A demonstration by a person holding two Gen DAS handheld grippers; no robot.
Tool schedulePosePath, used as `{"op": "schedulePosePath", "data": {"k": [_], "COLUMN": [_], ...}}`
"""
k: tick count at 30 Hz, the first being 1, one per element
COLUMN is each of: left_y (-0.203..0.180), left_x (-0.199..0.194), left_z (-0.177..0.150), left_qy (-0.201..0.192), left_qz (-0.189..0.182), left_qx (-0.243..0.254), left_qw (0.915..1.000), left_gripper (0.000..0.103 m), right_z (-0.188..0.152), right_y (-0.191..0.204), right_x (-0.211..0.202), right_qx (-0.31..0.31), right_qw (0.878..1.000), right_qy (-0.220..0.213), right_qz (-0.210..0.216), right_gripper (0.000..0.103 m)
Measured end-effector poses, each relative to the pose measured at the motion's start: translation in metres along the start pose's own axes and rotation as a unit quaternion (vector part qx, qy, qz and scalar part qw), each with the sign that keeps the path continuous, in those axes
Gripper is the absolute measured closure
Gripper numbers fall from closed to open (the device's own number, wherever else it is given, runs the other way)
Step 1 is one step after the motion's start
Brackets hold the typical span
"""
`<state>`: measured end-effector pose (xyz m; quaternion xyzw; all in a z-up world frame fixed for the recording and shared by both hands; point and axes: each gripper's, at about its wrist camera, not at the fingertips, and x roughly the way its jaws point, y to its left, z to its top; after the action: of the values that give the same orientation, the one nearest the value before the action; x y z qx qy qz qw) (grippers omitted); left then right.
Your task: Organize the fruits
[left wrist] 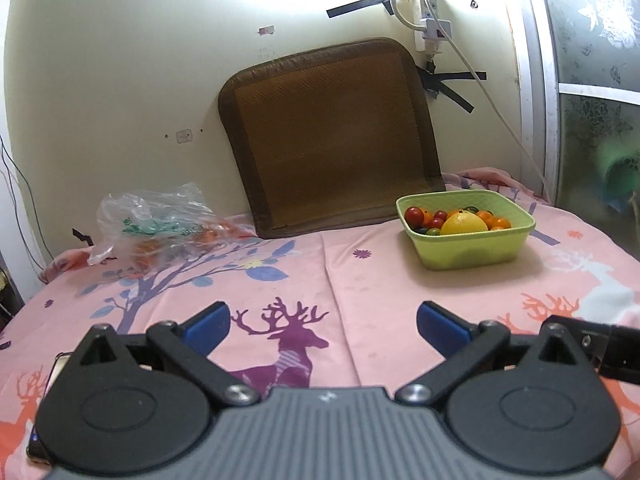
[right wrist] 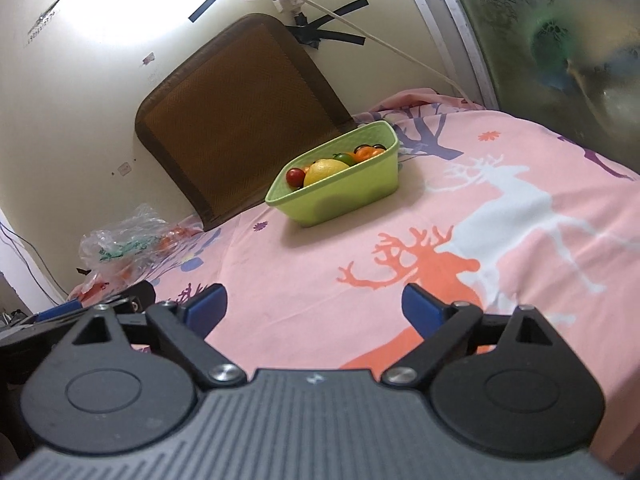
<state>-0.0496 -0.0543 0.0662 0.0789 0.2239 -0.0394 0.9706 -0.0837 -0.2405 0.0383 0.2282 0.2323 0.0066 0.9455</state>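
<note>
A light green basket (left wrist: 472, 254) (right wrist: 348, 196) stands on the pink cloth at the back right. It holds a yellow lemon (left wrist: 464, 224) (right wrist: 326, 170), red cherry tomatoes (left wrist: 414, 214) (right wrist: 295, 176) and small orange fruits (left wrist: 500, 222) (right wrist: 366, 153). A crumpled clear plastic bag (left wrist: 160, 226) (right wrist: 124, 242) with orange fruits inside lies at the back left. My left gripper (left wrist: 324, 326) is open and empty, low over the cloth's near side. My right gripper (right wrist: 314, 306) is open and empty too, well short of the basket. The left gripper's body (right wrist: 60, 320) shows at the right wrist view's left edge.
A brown woven seat mat (left wrist: 332, 136) (right wrist: 236, 120) leans on the wall behind the basket. A white power strip (left wrist: 426, 12) with a cable hangs above it. A patterned glass door (left wrist: 596, 80) (right wrist: 560, 40) bounds the right side. A phone (left wrist: 40, 412) lies under my left gripper.
</note>
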Motion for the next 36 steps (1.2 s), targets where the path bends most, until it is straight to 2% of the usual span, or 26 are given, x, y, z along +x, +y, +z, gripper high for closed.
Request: {"op": "schedulePosePath", "data": {"k": [36], "left_y": [-0.014], "left_x": [-0.005], "left_z": [-0.007], "left_qy": [0.005], "left_qz": [0.006], "left_qx": [0.033], "left_qw": [0.9994], "left_gripper": [0.000], "right_z": [-0.002], "right_y": [-0.002], "right_x": [-0.011], "right_qx": [-0.001], "right_qw": [1.000], "right_qy": [-0.009], "right_qz": [0.011], "right_gripper": [0.006]}}
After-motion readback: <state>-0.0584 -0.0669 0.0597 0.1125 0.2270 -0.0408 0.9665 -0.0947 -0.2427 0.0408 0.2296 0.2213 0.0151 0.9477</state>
